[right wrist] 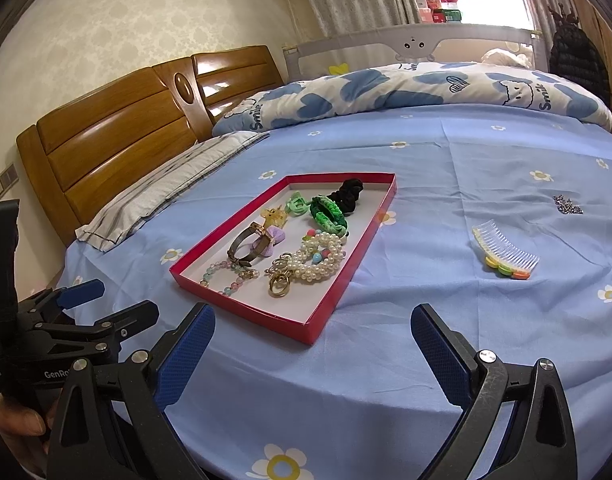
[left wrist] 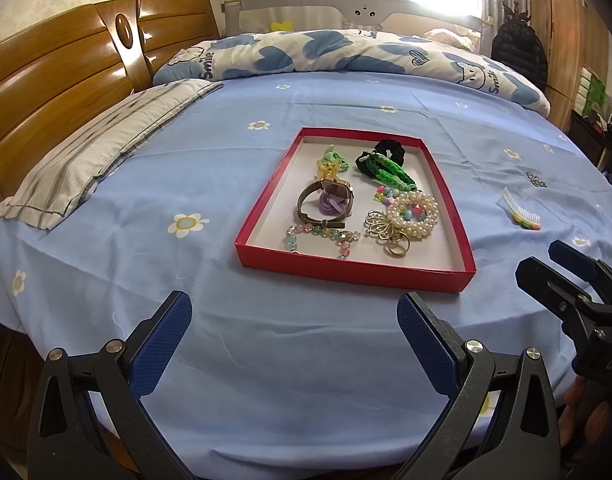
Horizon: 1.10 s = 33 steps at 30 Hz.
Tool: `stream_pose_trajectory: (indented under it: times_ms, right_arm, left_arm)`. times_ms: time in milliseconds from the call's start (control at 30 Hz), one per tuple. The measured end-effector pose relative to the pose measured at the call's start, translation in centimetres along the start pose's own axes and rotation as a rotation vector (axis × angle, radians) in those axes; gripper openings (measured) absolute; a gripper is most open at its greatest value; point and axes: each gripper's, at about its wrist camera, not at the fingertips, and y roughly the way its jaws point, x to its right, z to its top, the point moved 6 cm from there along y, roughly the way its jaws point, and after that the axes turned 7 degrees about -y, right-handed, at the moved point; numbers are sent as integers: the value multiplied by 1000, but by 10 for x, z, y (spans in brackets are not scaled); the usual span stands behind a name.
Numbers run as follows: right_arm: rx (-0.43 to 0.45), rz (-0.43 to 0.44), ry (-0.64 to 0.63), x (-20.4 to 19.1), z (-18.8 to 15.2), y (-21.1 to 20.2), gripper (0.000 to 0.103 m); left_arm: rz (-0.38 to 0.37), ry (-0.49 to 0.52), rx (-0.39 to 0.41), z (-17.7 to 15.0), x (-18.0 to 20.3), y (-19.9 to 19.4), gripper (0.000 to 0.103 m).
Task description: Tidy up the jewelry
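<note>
Most jewelry is already gathered in the red tray [right wrist: 348, 240] on the bed [right wrist: 446, 184]. A comb [right wrist: 506, 256] and a small silver piece [right wrist: 567, 205] (too small to identify) are left on the sheet, well apart from it. Both the left gripper [left wrist: 294, 340] and right gripper [right wrist: 313, 344] are held with fingers wide and empty.

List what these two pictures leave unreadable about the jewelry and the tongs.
- Small dark sparkly piece on the sheet: too small in both views to identify.
- Watch face: turned away, dial unreadable, left wrist view.
- Black scrunchie: partly behind the green braided band, right wrist view.
- Right tongs in the left wrist view: cut by the frame edge.
</note>
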Motion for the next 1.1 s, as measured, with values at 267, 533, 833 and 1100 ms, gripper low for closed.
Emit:
stream_pose_trajectory:
  times_ms: [267, 533, 833, 1100]
  right_arm:
    - [-3, 0, 9, 2, -1, 1, 100]
    - [-1, -2, 7, 2, -1, 1, 100]
    - [-9, -3, 17, 4, -1, 2, 100]
    - [-22, -8, 32, 9, -1, 6, 100]
  left_arm:
    - [0, 1, -1, 0, 1, 0, 103]
    - [-2, 8, -3, 0, 4, 1, 103]
    - [-1, 11, -21, 1, 6, 7, 103]
    - [-13, 3, -43, 4, 8, 14, 103]
